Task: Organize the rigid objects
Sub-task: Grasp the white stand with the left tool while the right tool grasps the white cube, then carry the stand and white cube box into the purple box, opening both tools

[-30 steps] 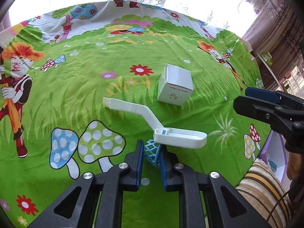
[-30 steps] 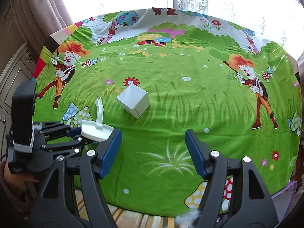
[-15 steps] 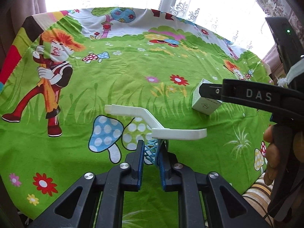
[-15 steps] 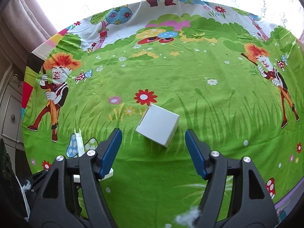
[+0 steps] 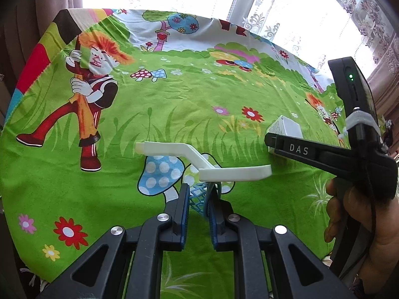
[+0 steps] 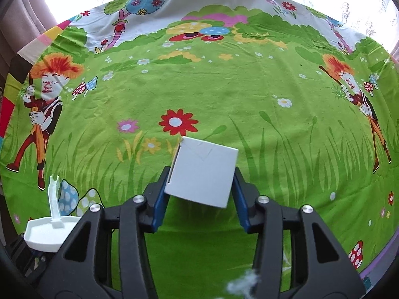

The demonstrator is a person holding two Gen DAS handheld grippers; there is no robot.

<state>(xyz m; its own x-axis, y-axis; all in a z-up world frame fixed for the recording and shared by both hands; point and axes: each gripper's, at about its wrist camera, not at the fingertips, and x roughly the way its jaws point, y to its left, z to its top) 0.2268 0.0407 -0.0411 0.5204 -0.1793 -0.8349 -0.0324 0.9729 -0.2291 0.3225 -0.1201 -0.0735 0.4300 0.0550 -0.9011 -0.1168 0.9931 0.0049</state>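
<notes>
Right gripper point(image 6: 200, 182) closed flat on white box point(image 6: 203, 172); left gripper point(image 5: 198, 199) pinching blue mesh piece point(image 5: 199, 195) under white scoop point(image 5: 204, 162). Best lifted level, grip square, avoiding slippage.

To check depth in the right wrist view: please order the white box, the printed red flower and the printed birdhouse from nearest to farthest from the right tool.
1. white box, between the right tool fingers.
2. red flower, just beyond the box.
3. birdhouse, far left edge.

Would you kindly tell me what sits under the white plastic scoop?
Under the white plastic scoop is a blue mesh piece, clamped in the left gripper. Its lower part is hidden.
</notes>
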